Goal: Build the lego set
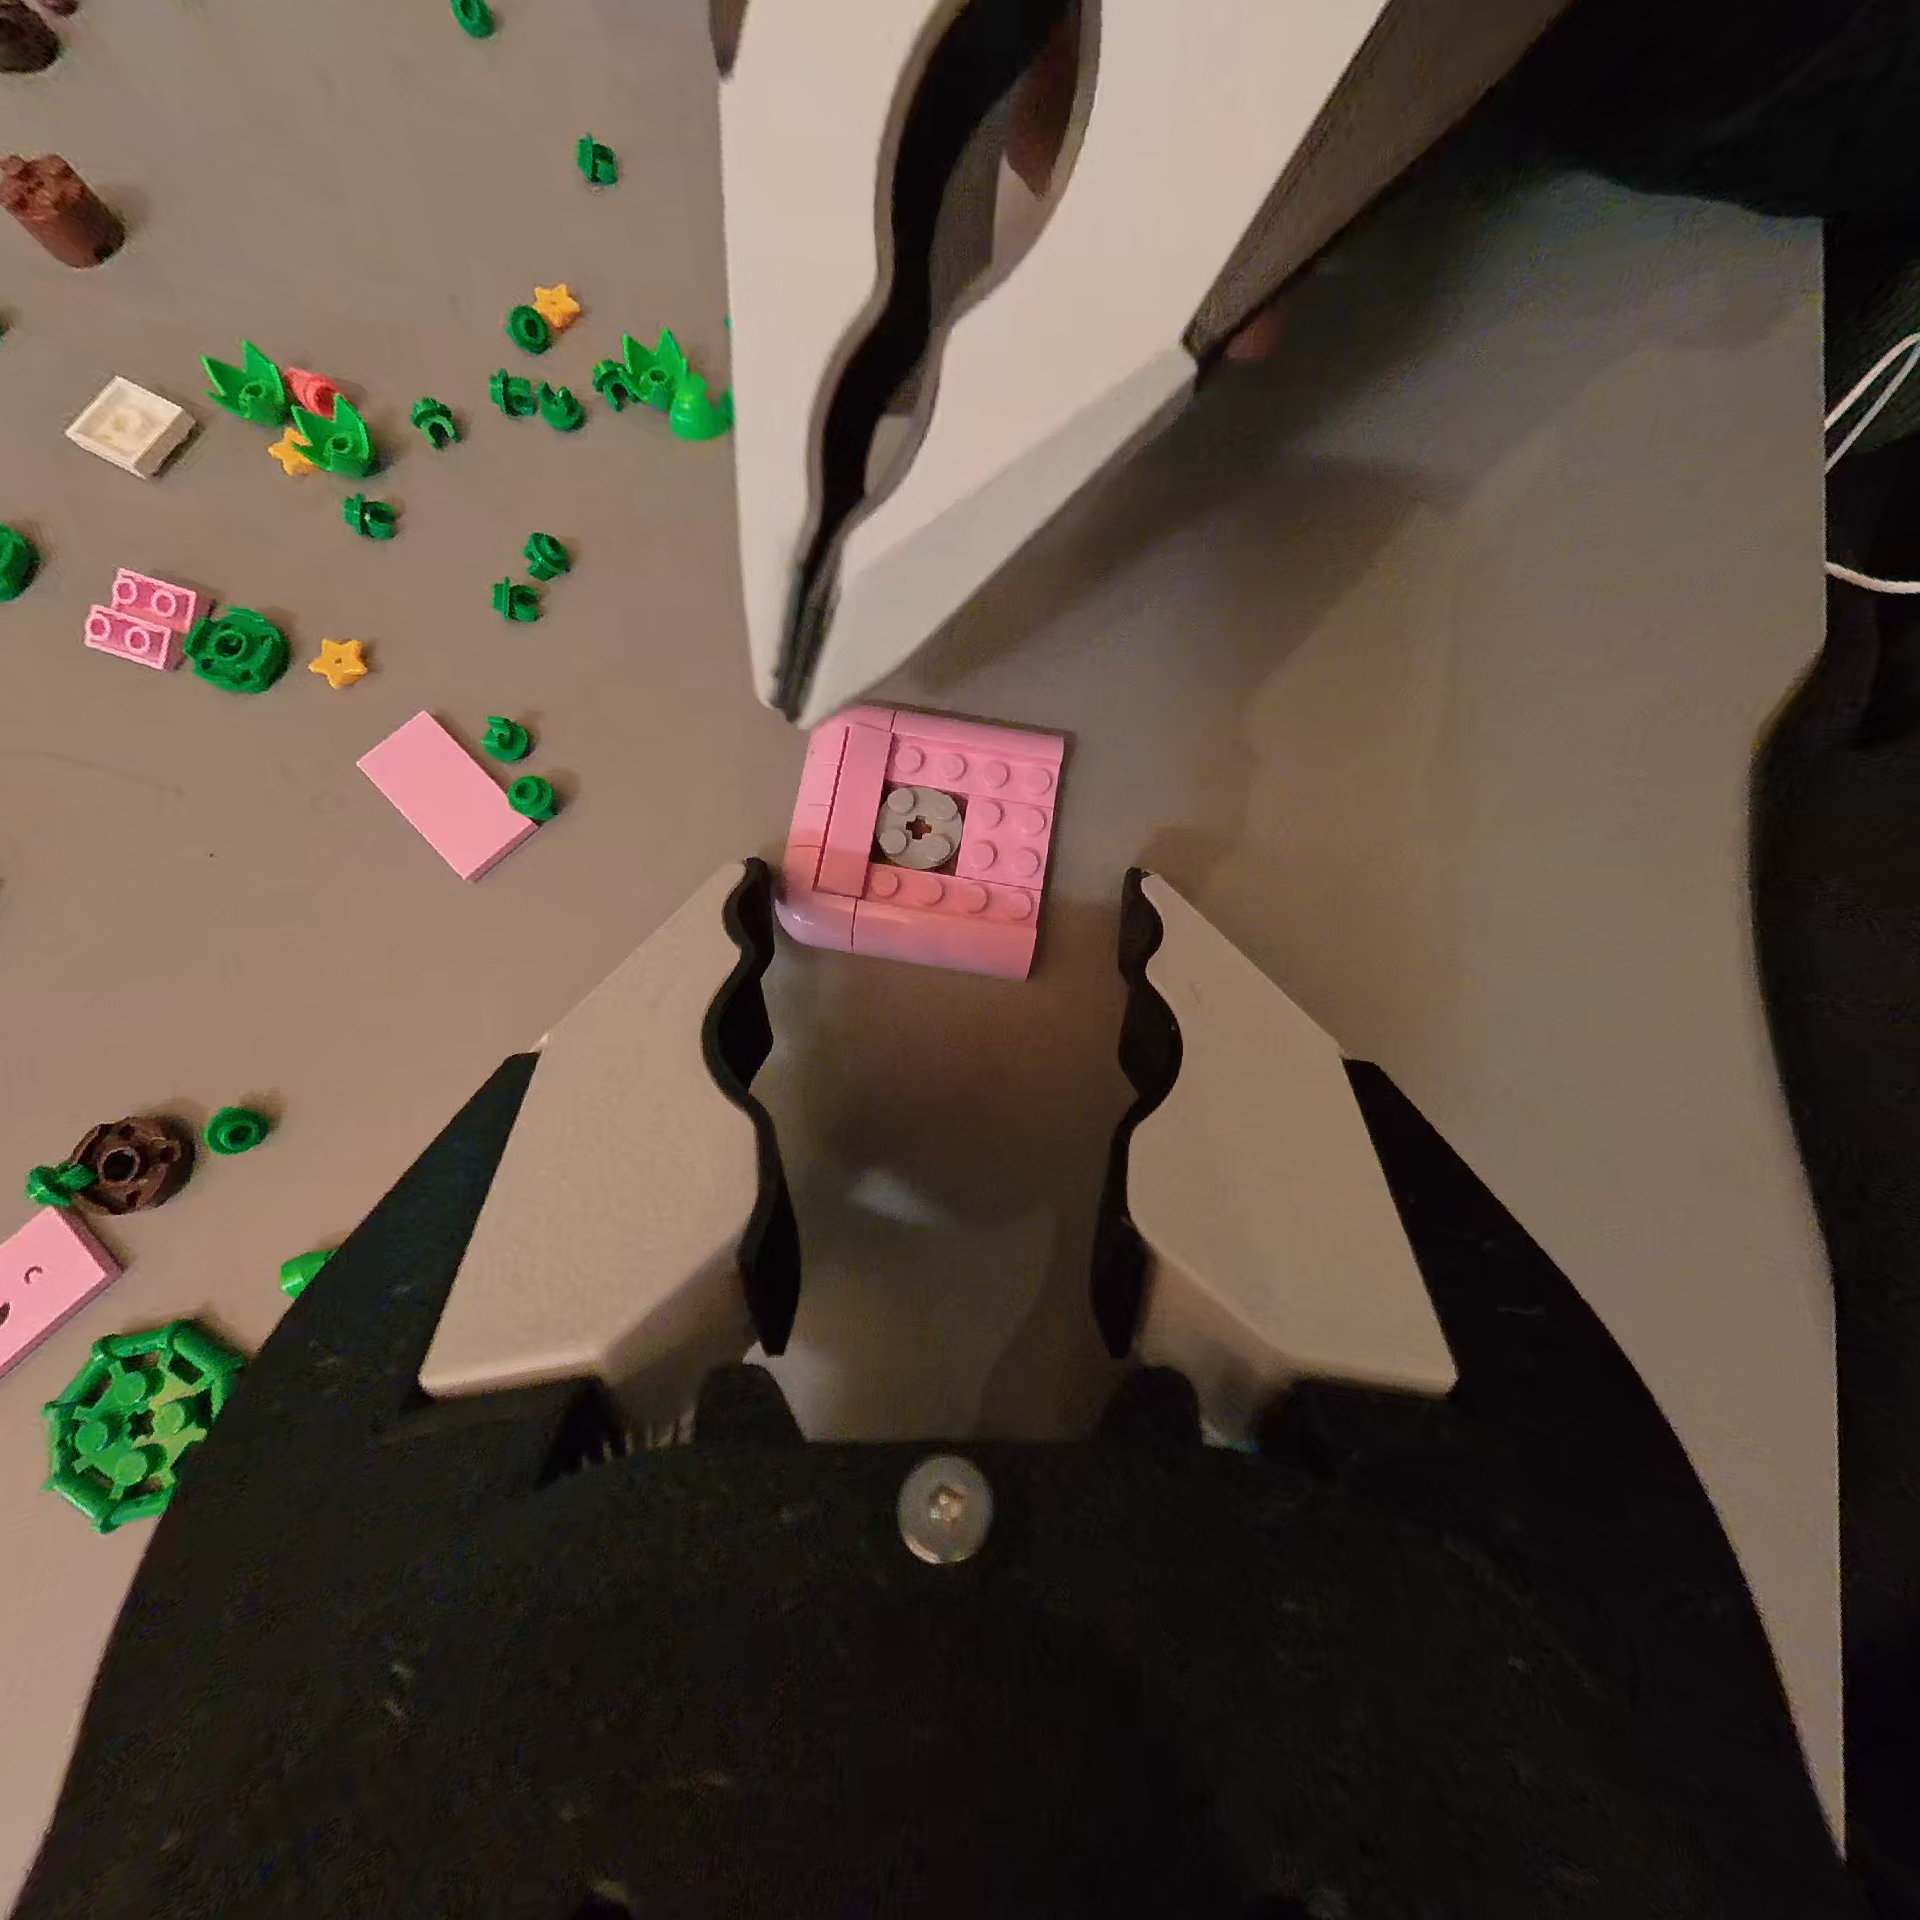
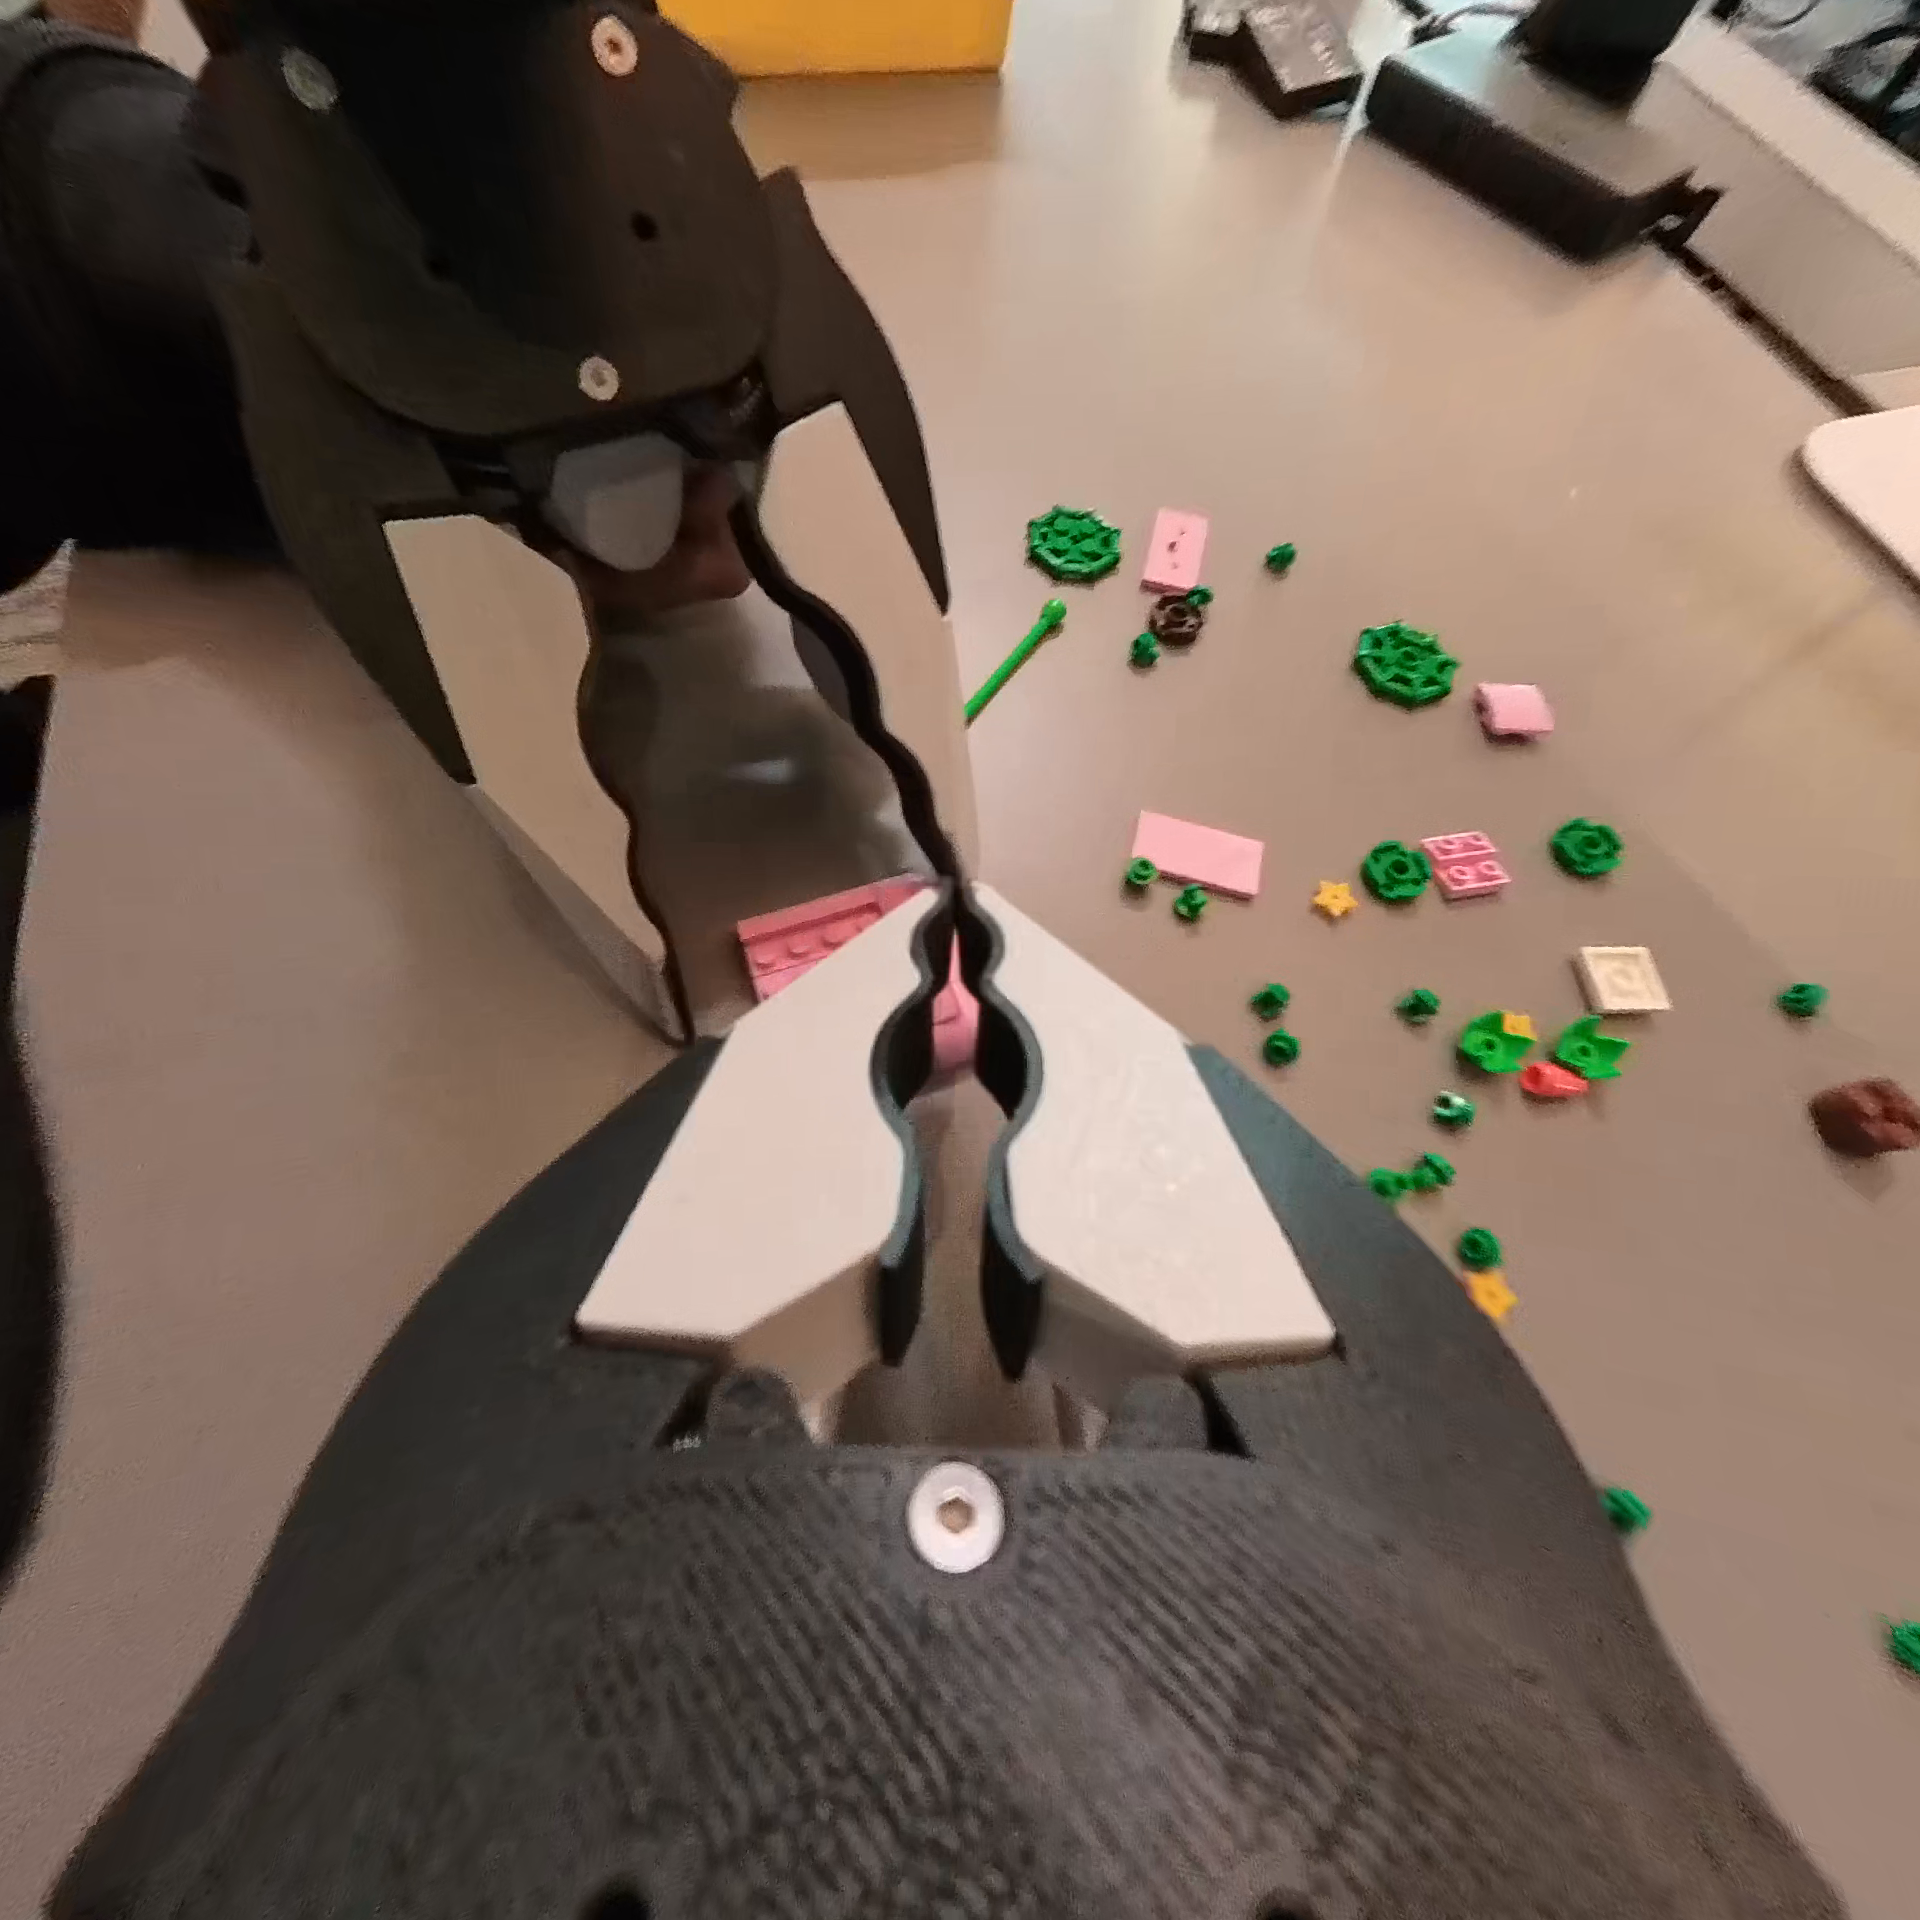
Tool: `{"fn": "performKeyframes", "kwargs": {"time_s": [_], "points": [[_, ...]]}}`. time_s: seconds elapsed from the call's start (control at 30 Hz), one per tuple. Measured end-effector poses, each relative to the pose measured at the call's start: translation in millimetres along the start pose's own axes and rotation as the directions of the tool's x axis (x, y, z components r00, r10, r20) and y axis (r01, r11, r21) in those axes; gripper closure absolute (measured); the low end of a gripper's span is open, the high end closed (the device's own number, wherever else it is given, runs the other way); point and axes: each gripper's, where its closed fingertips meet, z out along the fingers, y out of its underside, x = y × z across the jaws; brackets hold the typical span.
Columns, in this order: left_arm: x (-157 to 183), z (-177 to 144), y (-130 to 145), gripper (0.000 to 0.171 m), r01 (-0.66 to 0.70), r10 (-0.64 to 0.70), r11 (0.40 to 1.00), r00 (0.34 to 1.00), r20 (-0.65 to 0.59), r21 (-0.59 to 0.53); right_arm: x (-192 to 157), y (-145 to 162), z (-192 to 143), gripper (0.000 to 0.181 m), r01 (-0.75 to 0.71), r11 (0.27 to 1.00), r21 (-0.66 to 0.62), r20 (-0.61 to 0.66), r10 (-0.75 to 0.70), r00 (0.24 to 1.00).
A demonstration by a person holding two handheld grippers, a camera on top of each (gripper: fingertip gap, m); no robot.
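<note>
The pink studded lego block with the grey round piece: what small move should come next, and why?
Probably close the left gripper on the pink studded lego block. Its jaws stand open on either side of the block's near edge, while the shut right gripper only touches the far corner, so the block on the grey table is not yet held.

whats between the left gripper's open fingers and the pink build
Nothing: bare grey table in the left wrist view. The pink build sits just past the left gripper.

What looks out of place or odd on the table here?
Nothing is damaged or spilled. The loose pieces, like the pink tile, lie scattered beside the pink block, normal for a build. The left gripper is open; the right gripper is shut.
</note>
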Motion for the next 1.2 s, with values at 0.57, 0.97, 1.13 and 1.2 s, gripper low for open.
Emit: {"fn": "performKeyframes", "kwargs": {"time_s": [0.57,0.97,1.13,1.2], "points": [[0,0,0,0.108,-0.010,0.010,1.000,1.000,0.010,-0.003,-12,17,17,0.181,-0.004,0.997,-0.081,0.047,0.007,0.999],[-3,0,0,0.116,0.009,-0.009,1.000,1.000,0.016,0.001,-11,19,18,0.181,-0.096,0.991,-0.091,0.060,0.101,0.993],[-3,0,0,0.116,0.011,-0.011,1.000,1.000,0.016,0.001,-11,19,18,0.181,-0.083,0.991,-0.106,0.057,0.089,0.994],[-3,0,0,0.117,0.011,-0.011,1.000,1.000,0.017,0.001,-11,18,18,0.181,-0.050,0.995,-0.085,0.055,0.054,0.997]]}}
